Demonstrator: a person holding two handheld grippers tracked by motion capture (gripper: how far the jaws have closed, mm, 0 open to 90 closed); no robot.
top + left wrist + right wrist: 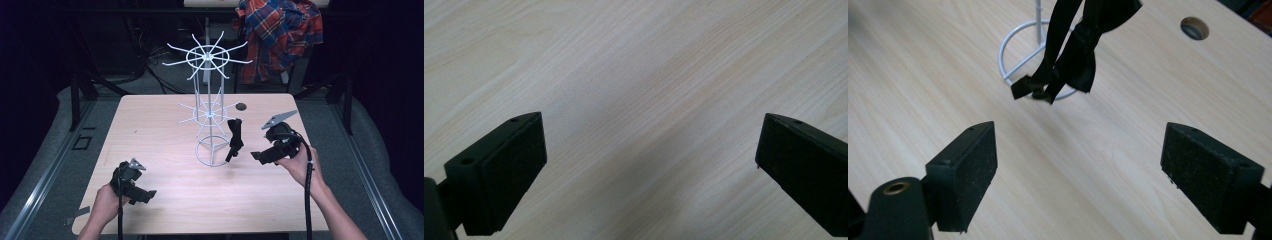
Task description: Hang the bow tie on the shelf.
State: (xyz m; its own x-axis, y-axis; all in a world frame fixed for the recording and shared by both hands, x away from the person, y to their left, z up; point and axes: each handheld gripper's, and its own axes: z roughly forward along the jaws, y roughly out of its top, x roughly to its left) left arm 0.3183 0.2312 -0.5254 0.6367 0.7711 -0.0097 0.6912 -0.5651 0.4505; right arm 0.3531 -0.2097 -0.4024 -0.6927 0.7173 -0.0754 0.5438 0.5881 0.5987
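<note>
A white wire rack with two tiers of radiating hooks stands mid-table on a ring base. A black bow tie hangs from a lower hook on its right side, its ends dangling just above the wood. My right gripper is held open a little right of the tie, jaws wide apart with nothing between them. At the near left, my left gripper hovers low over bare wood, also open and empty.
A round cable hole sits in the wooden table behind the rack, also seen in the right gripper view. A plaid shirt hangs beyond the far edge. Dark floor and frame bars surround the table.
</note>
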